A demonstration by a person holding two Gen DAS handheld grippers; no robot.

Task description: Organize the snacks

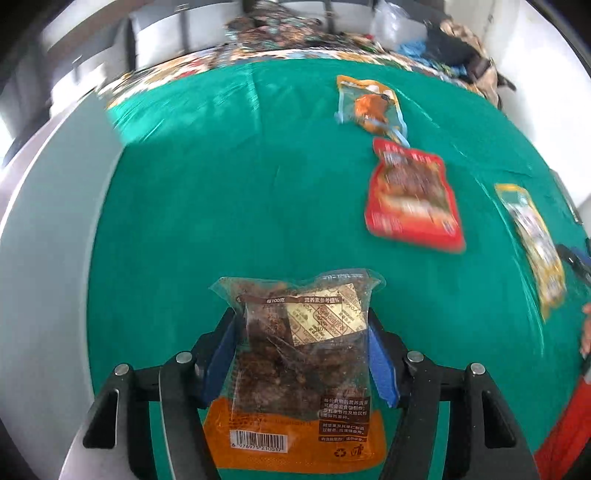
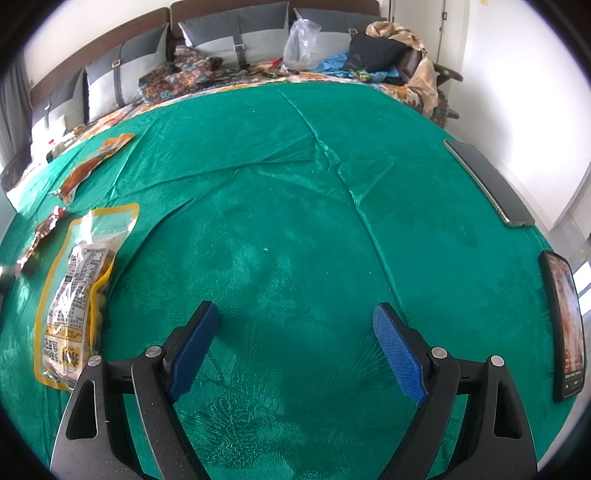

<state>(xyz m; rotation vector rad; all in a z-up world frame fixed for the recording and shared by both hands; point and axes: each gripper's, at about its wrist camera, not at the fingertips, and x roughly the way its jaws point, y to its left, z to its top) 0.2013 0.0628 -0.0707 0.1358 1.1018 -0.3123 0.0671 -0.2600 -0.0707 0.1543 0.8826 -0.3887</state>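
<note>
A clear packet of brown snack pieces with an orange base and a barcode (image 1: 303, 354) sits between the blue pads of my left gripper (image 1: 300, 317), which is shut on its two sides. It stays sharp while the green tablecloth (image 1: 221, 184) behind it is blurred. Further right on the cloth lie an orange-edged clear packet (image 1: 369, 105), a red packet (image 1: 413, 195) and a yellow packet (image 1: 532, 240). My right gripper (image 2: 295, 325) stands open over bare green cloth with nothing between its fingers. The yellow packet (image 2: 77, 291) lies to its left.
Two phones (image 2: 487, 181) (image 2: 565, 332) lie along the table's right edge. A long orange packet (image 2: 94, 162) and a small red one (image 2: 44, 229) rest at the far left. Behind the table stand a sofa with grey cushions (image 2: 236, 33), a plastic bag (image 2: 301, 44) and piled clothes (image 2: 388, 51).
</note>
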